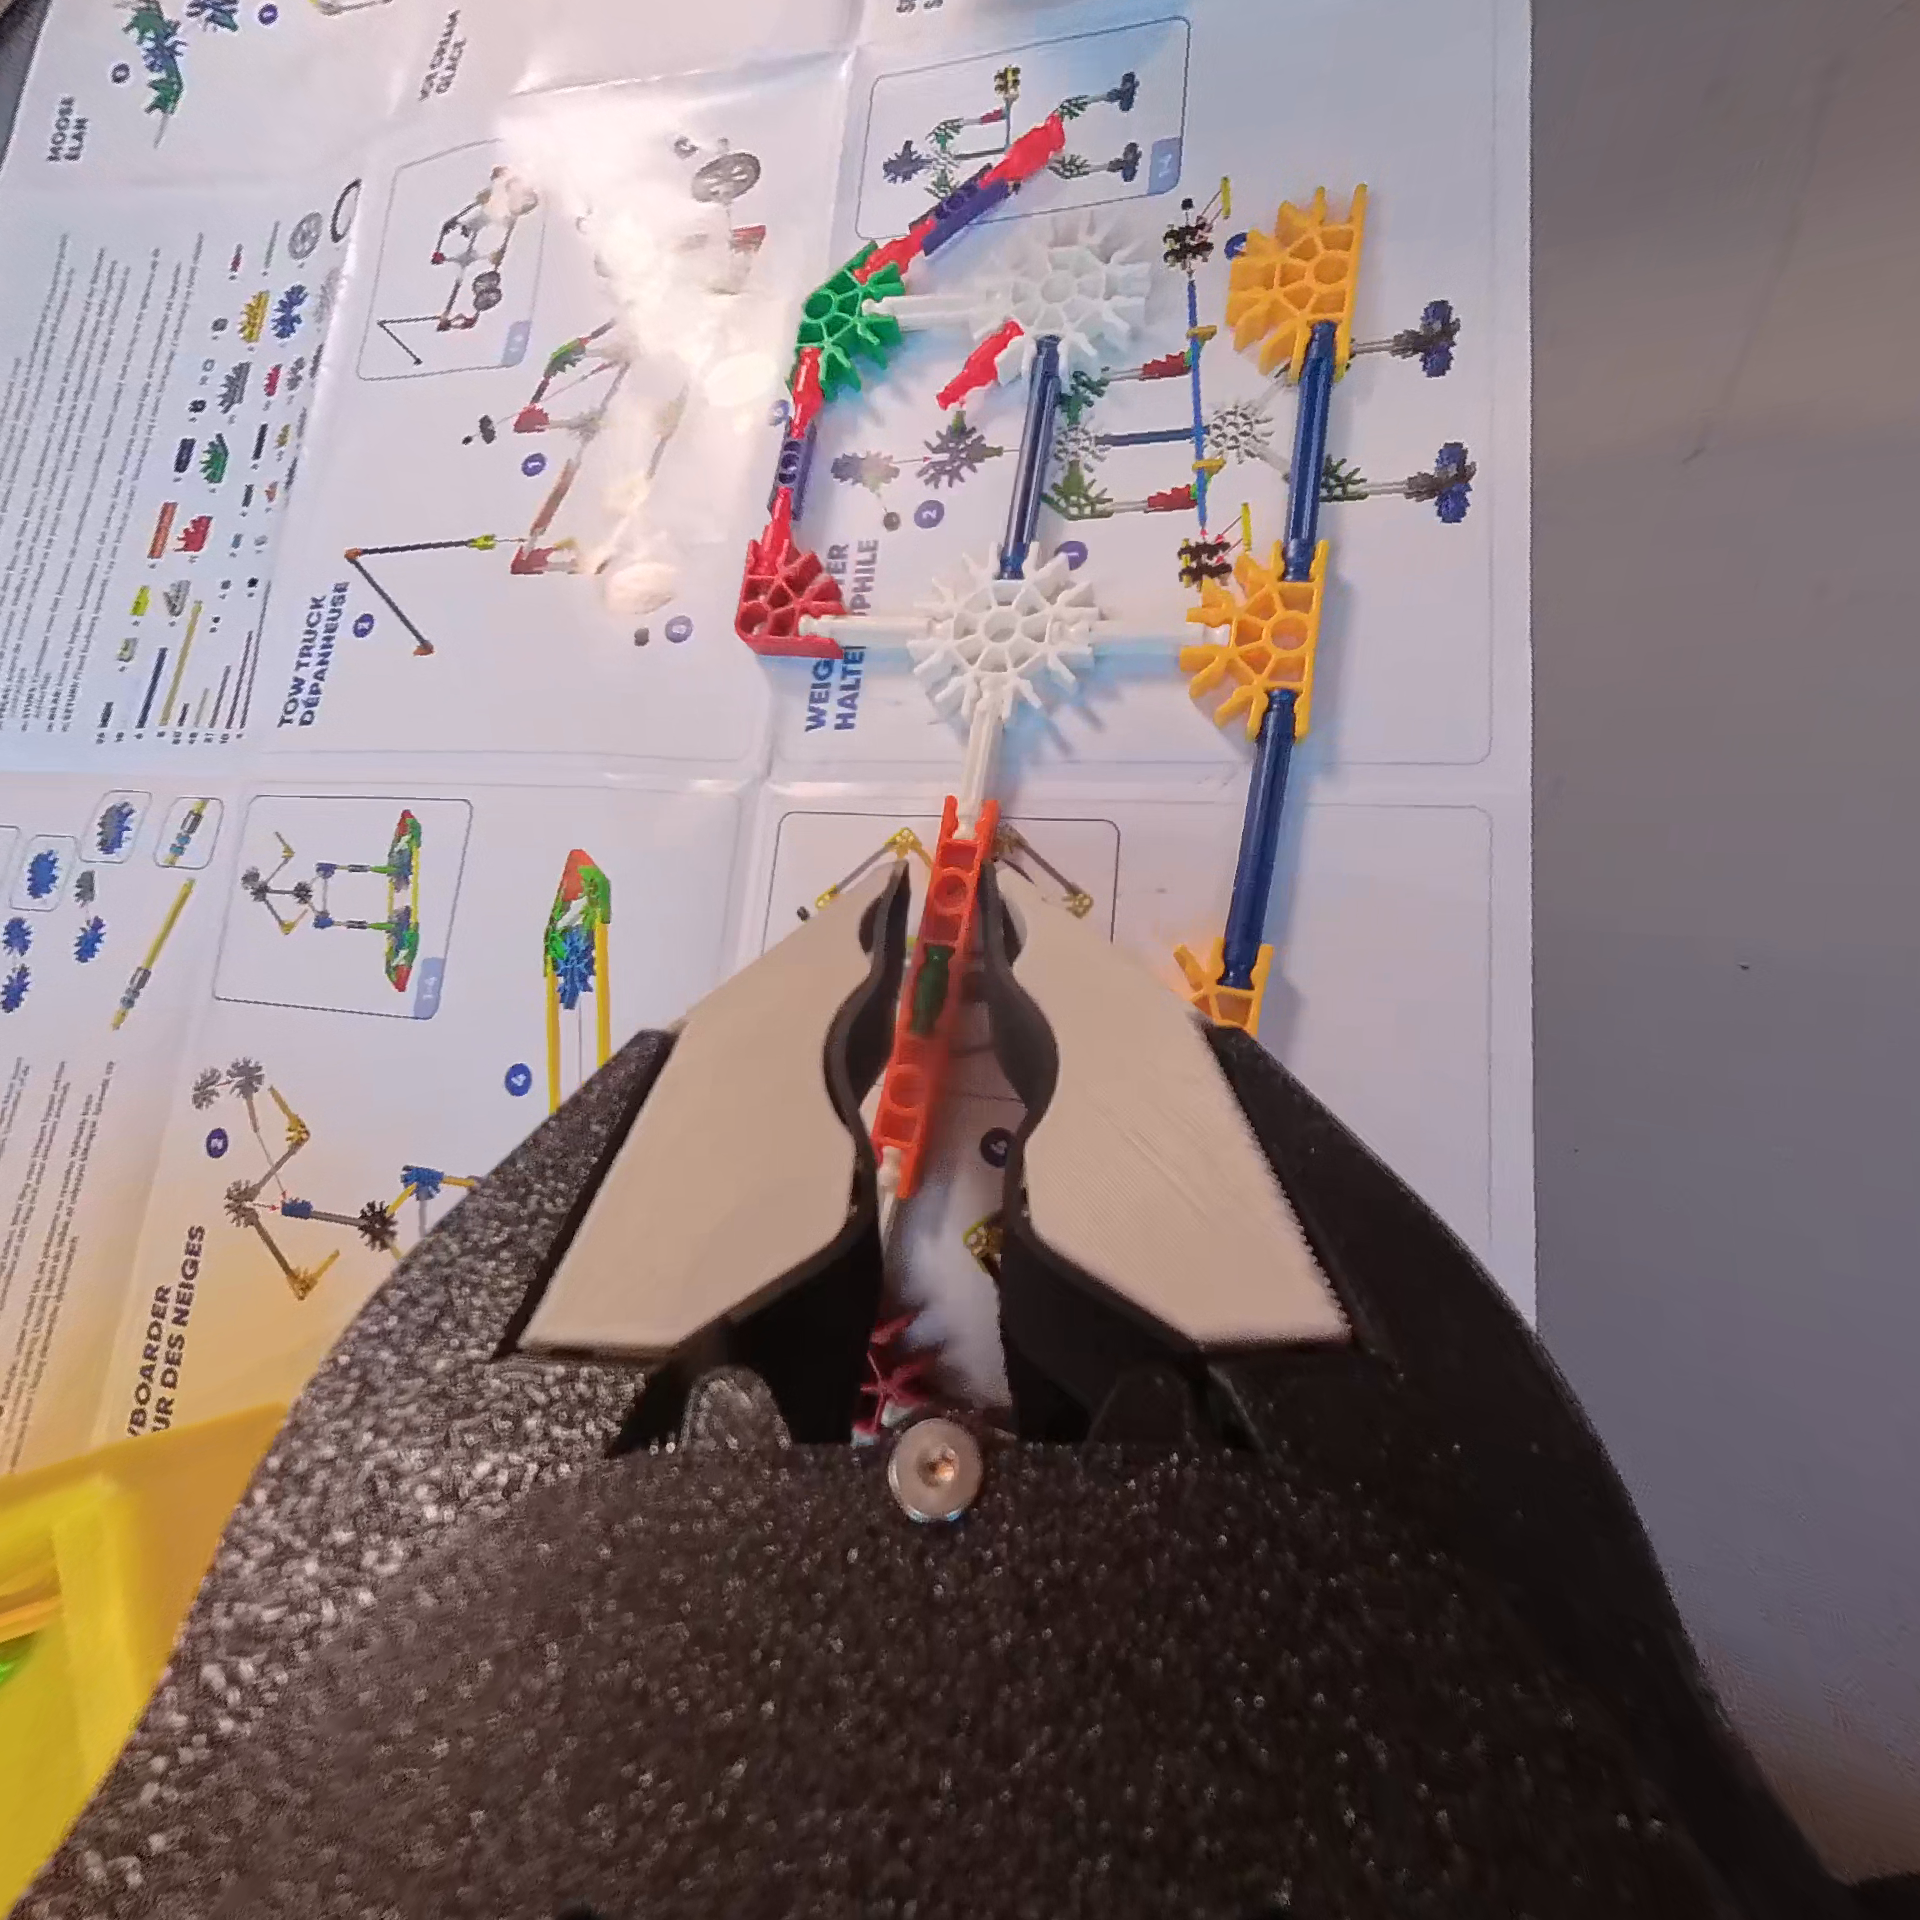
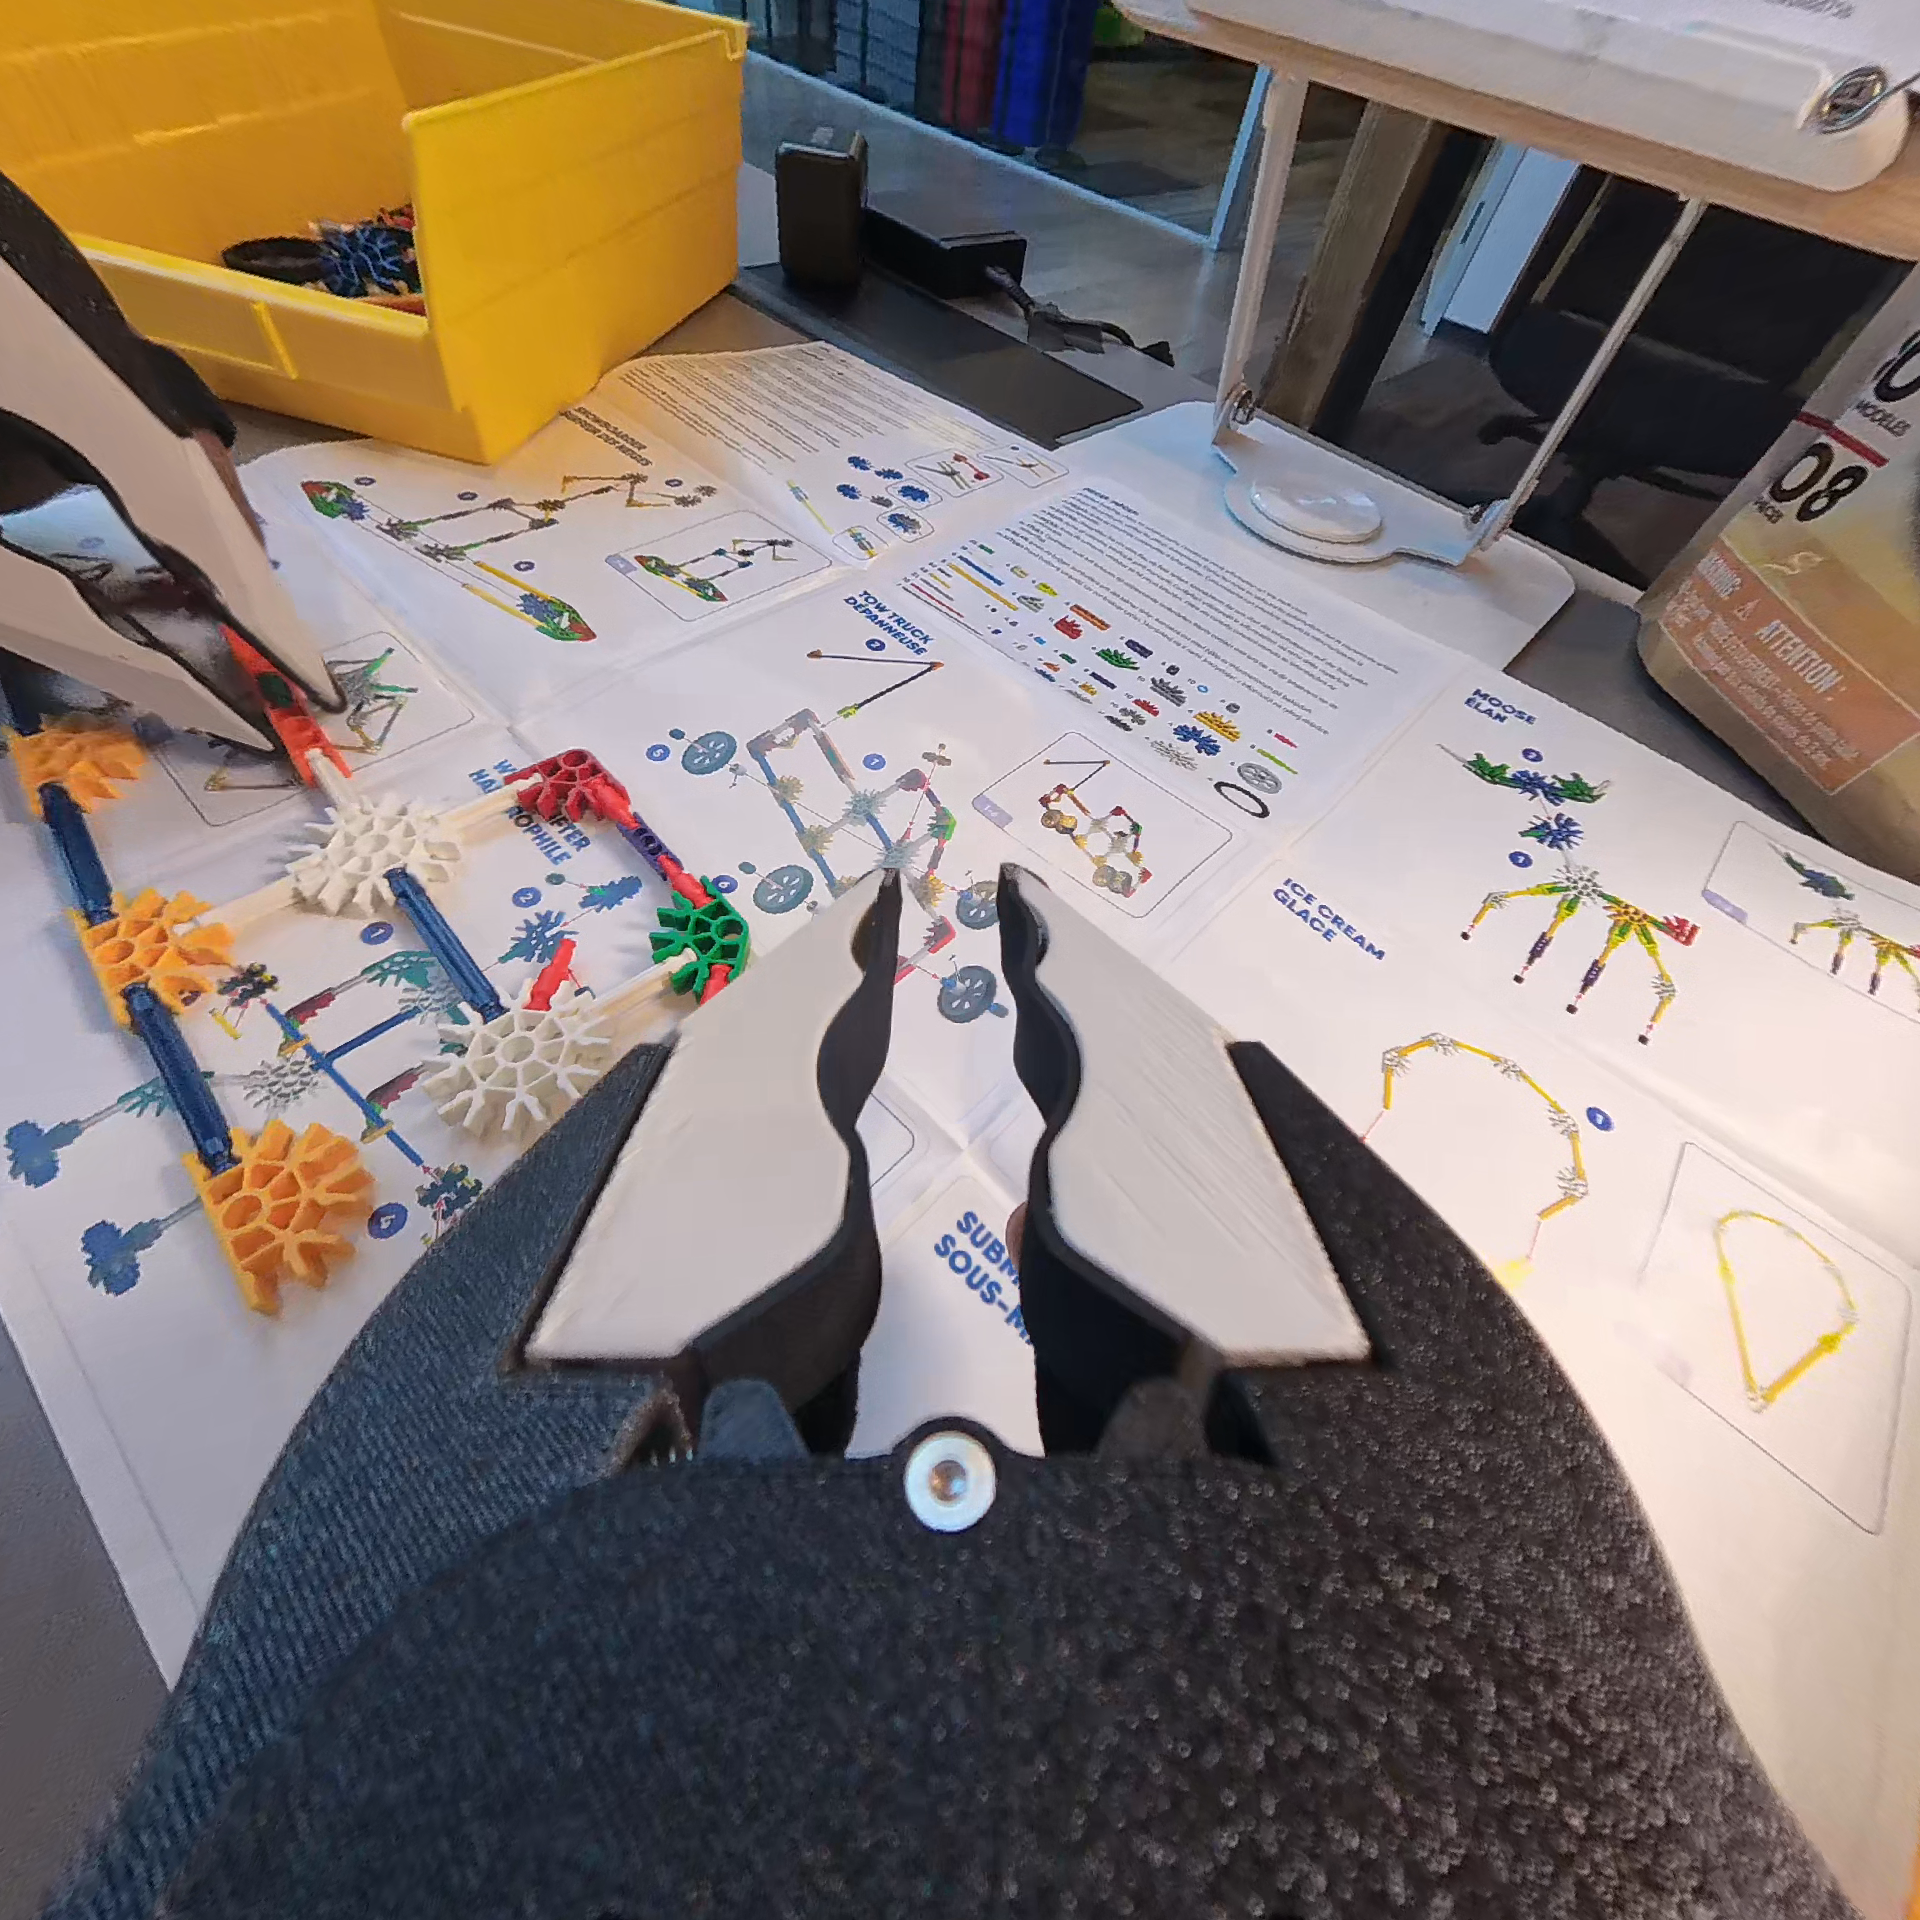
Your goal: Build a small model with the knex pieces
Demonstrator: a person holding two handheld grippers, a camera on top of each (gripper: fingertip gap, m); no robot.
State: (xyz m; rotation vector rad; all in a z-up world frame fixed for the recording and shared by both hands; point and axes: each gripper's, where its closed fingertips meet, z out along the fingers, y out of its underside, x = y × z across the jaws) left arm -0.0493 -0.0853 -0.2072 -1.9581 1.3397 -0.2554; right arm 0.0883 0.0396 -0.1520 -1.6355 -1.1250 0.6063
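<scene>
Right wrist view, far left: your yellow bin (image 2: pixel 540 208) sits on the table past the instruction sheet (image 2: pixel 1195 665), with a heap of loose construction pieces (image 2: pixel 353 255) inside, too jumbled to sort. Below it, your left gripper (image 1: pixel 940 883) pinches the orange connector (image 1: pixel 935 997), its long axis running straight away along the fingers, tip pushed onto a white rod (image 1: pixel 982 753) that leads to the flat rod-and-connector frame (image 1: pixel 1039 457) on the sheet. Your right gripper (image 2: pixel 945 883) hovers above the sheet, jaws parted, empty.
</scene>
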